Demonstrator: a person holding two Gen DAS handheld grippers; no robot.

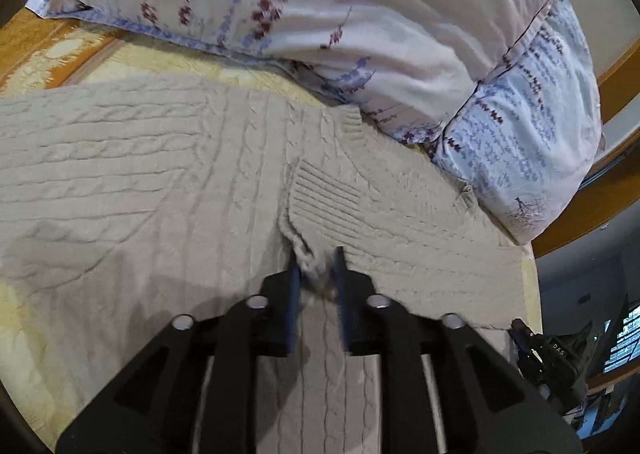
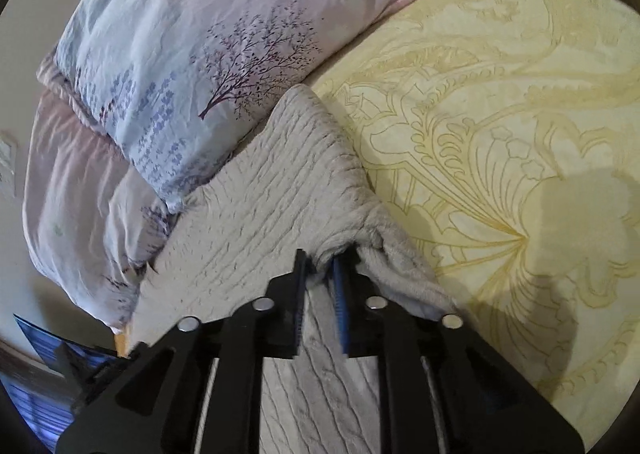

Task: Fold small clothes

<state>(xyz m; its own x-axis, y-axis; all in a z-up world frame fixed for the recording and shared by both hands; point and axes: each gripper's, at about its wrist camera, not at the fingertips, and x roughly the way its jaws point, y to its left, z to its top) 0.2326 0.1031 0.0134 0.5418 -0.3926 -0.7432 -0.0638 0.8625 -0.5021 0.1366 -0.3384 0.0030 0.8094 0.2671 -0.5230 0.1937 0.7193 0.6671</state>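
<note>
yellow patterned bedspread [image 2: 500, 126] covers the bed, with floral pillows [image 2: 172, 66] at the far side. a beige cable-knit sweater [image 1: 160, 174] lies spread on it just beside the pillows. left gripper [image 1: 317, 268] is clenched on a ribbed fold of the sweater; right gripper [image 2: 322, 266] pinches a bunched edge of it.

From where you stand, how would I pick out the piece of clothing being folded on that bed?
Start at the bed with the pale yellow patterned cover. At its head lie floral pillows; just below them spreads a beige cable-knit sweater. Unlike the smooth printed bedding around it, it is thick, ribbed and plain, and both the left gripper and right gripper have a bunch of it between their fingers.
</note>
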